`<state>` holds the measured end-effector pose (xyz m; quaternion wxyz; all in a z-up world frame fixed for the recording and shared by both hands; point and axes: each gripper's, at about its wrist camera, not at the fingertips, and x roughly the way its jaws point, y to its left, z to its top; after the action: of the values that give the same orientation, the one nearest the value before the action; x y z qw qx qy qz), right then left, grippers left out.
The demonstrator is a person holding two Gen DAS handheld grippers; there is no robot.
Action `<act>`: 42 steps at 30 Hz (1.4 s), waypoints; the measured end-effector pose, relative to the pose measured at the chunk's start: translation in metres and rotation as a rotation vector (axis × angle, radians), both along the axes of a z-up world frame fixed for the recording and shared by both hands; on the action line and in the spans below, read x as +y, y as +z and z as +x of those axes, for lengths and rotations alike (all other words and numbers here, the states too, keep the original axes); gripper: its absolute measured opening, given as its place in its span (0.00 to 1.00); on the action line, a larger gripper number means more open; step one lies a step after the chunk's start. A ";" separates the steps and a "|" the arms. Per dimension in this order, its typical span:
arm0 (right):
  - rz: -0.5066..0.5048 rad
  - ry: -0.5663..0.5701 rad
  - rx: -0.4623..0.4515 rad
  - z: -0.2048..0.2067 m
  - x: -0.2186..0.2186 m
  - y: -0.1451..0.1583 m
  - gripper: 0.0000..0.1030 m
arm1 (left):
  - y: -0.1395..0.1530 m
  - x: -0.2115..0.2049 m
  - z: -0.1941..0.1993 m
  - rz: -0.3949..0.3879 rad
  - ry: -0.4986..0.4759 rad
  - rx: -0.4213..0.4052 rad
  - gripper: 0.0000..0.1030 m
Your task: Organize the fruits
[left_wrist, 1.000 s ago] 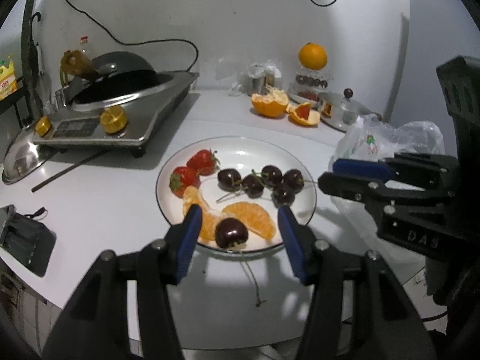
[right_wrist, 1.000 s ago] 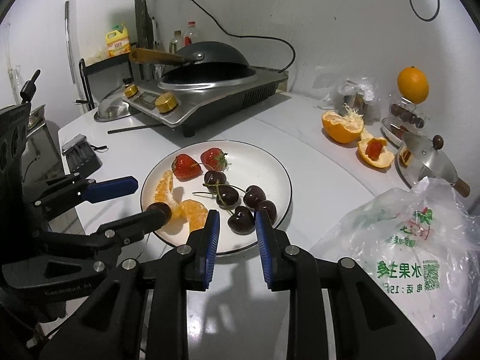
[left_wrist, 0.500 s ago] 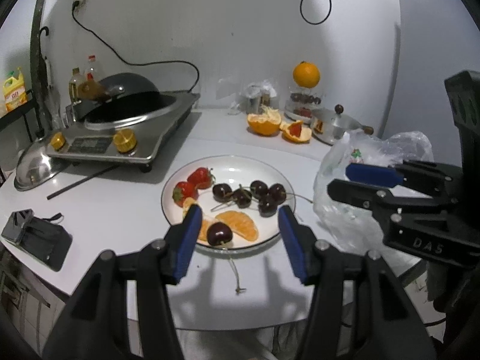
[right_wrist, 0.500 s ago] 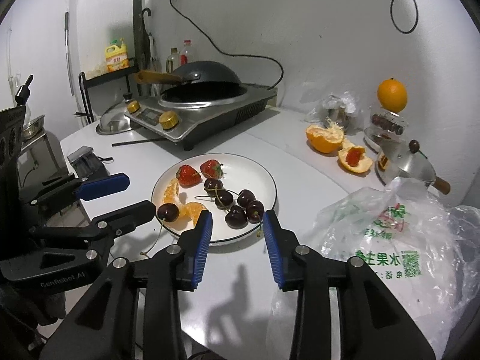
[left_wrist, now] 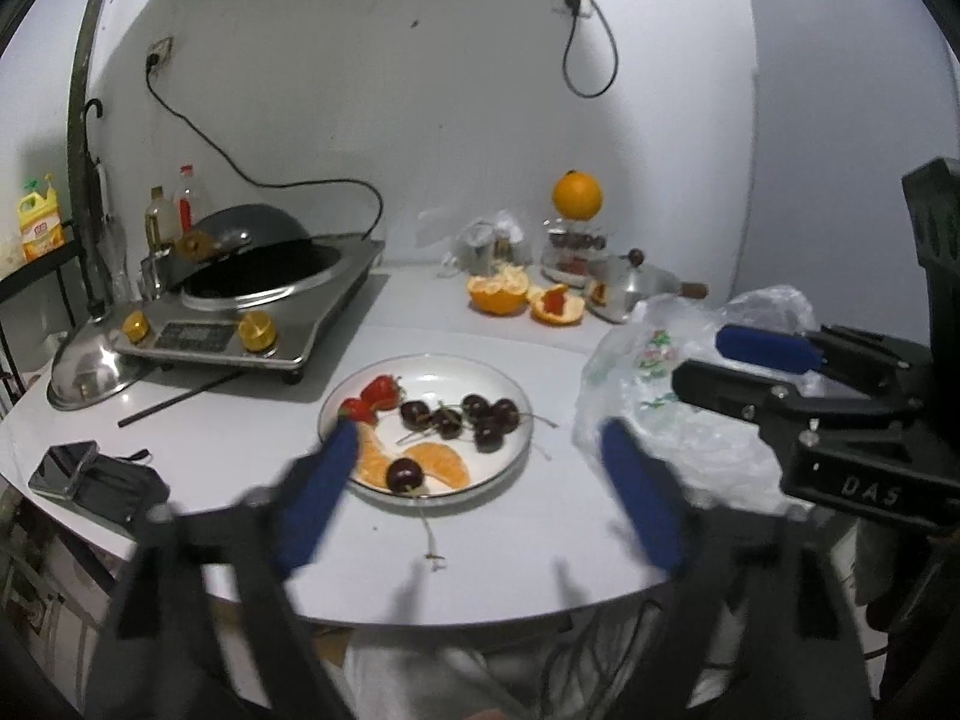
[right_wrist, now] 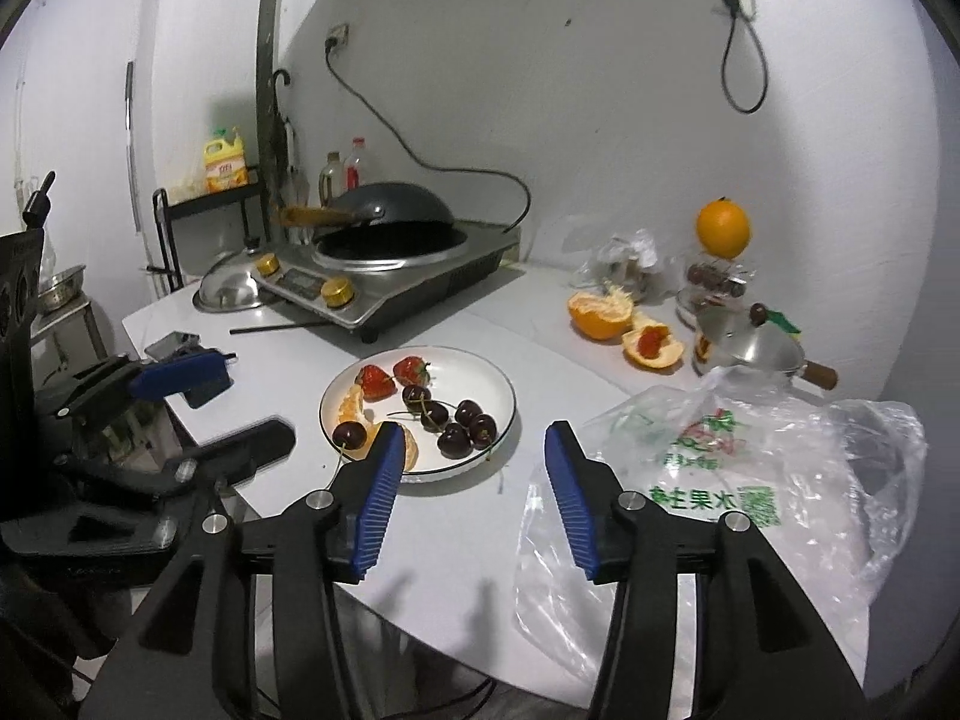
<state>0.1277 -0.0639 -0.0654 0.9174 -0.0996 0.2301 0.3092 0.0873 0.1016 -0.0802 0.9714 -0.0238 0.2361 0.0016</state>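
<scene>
A white plate (left_wrist: pixel 510 465) (right_wrist: pixel 492 372) sits near the table's front edge. It holds two strawberries (left_wrist: pixel 375 399) (right_wrist: pixel 393 377), several dark cherries (left_wrist: pixel 474 417) (right_wrist: pixel 456 423) and orange segments (left_wrist: pixel 441 462) (right_wrist: pixel 351 405). One cherry (left_wrist: pixel 403 474) (right_wrist: pixel 349 435) lies at the plate's near rim. My left gripper (left_wrist: pixel 474 495) is open and empty, blurred, held back above the table edge. It also shows in the right wrist view (right_wrist: pixel 210 408). My right gripper (right_wrist: pixel 471 489) is open and empty, right of the plate. It also shows in the left wrist view (left_wrist: pixel 720 357).
A clear plastic bag (left_wrist: pixel 666 420) (right_wrist: pixel 738 486) lies right of the plate. An induction cooker with a wok (left_wrist: pixel 252 306) (right_wrist: pixel 390 270) stands at back left, a pot lid (left_wrist: pixel 90 372) beside it. Orange halves (left_wrist: pixel 522 297) (right_wrist: pixel 624 324), a whole orange (left_wrist: pixel 576 195) and a small pot (right_wrist: pixel 750 342) stand behind. A dark phone (left_wrist: pixel 78 468) lies at the left edge.
Both grippers have pulled back and up from the plate, and both have opened wider. The cherry stays at the plate's near rim.
</scene>
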 end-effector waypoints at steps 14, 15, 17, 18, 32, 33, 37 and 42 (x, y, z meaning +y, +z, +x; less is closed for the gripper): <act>0.072 -0.073 -0.134 -0.071 -0.049 0.041 0.62 | 0.046 -0.035 -0.066 0.038 0.002 -0.121 0.91; 0.074 -0.076 -0.141 -0.074 -0.052 0.043 0.63 | 0.052 -0.038 -0.072 0.038 0.002 -0.134 0.91; 0.084 -0.085 -0.167 -0.084 -0.059 0.053 0.65 | 0.060 -0.041 -0.079 0.043 0.007 -0.156 0.91; 0.088 -0.088 -0.177 -0.087 -0.061 0.056 0.66 | 0.064 -0.043 -0.083 0.050 0.011 -0.170 0.91; 0.149 -0.140 -0.277 -0.119 -0.089 0.097 0.68 | 0.106 -0.054 -0.118 0.055 0.032 -0.279 0.91; 0.151 -0.143 -0.278 -0.119 -0.090 0.098 0.68 | 0.108 -0.055 -0.118 0.057 0.037 -0.282 0.91; 0.161 -0.150 -0.281 -0.120 -0.095 0.099 0.69 | 0.113 -0.055 -0.119 0.057 0.043 -0.288 0.91; 0.161 -0.150 -0.280 -0.120 -0.095 0.099 0.69 | 0.113 -0.055 -0.119 0.049 0.056 -0.286 0.91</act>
<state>0.0079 -0.1586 0.0337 0.9659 -0.0507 0.0815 0.2405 -0.0317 0.0471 0.0324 0.9950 -0.0068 0.0944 0.0310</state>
